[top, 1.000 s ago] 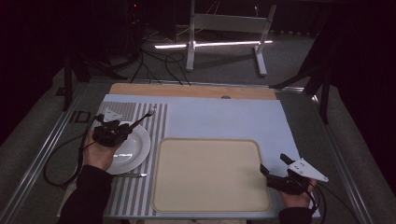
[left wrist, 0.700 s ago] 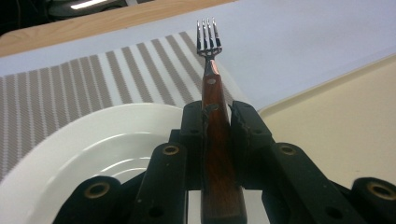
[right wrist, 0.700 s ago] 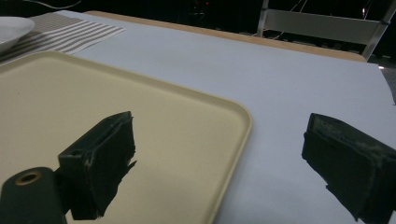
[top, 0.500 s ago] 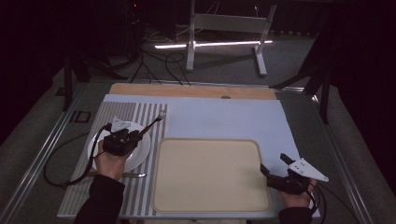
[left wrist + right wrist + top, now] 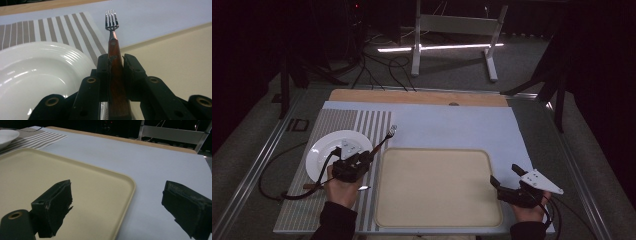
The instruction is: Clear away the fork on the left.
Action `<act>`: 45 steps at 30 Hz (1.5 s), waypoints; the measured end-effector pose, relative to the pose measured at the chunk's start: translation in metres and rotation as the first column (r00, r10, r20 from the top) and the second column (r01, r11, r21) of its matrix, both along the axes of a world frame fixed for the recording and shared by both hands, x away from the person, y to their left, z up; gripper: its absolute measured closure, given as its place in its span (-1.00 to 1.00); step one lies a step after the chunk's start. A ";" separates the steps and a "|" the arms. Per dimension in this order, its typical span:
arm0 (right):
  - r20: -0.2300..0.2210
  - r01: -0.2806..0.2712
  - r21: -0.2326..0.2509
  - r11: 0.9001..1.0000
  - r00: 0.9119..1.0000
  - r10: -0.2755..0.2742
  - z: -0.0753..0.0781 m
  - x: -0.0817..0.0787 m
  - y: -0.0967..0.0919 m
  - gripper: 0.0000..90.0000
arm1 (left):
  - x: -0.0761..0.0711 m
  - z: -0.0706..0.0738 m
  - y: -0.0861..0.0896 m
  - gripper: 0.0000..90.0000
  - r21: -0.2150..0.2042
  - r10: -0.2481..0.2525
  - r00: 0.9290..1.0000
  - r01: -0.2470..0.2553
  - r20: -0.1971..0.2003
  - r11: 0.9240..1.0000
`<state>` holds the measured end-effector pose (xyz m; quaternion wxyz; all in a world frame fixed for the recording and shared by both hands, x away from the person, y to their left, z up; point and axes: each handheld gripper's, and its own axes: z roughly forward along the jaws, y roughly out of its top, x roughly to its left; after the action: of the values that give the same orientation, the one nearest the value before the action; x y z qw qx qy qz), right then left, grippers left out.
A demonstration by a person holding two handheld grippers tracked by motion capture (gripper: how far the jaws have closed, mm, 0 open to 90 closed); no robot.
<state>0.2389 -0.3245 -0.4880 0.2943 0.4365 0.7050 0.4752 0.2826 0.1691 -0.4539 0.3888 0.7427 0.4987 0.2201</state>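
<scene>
My left gripper is shut on the wooden handle of a fork, whose tines point away and to the right over the striped placemat. In the left gripper view the jaws clamp the fork mid-handle, with my left gripper just right of a white plate. The plate sits on the placemat left of a beige tray. My right gripper rests open off the tray's right edge. In the right gripper view, my right gripper has nothing between its jaws, one over the tray.
A pale blue cloth covers the table, with a wooden strip along its far edge. Another utensil lies on the placemat, partly hidden under the left hand. A cable trails off to the left. Dark floor and a metal stand lie beyond.
My left gripper has carried the fork rightward and slightly nearer, from over the plate to the strip of placemat beside the tray. The right gripper has stayed still.
</scene>
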 end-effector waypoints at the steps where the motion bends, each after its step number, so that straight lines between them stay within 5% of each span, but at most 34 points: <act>1: -0.001 0.001 -0.001 1.000 1.000 -0.001 0.000 0.000 0.000 -0.80 | -0.003 -0.001 -0.002 0.70 0.001 0.001 1.000 -0.001 0.002 1.000; 18: 0.003 -0.005 -0.004 1.000 1.000 0.005 0.000 0.000 0.001 -0.80 | -0.038 -0.012 -0.036 0.70 0.025 0.018 0.999 -0.019 0.048 1.000; 45: 0.002 -0.008 -0.009 1.000 1.000 0.008 0.000 0.000 0.002 -0.80 | -0.066 -0.043 -0.047 0.70 0.060 0.028 1.000 -0.029 0.013 0.998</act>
<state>0.2391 -0.3227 -0.4882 0.2952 0.4317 0.7086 0.4736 0.2162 0.1223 -0.4969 0.3662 0.7456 0.5000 0.2448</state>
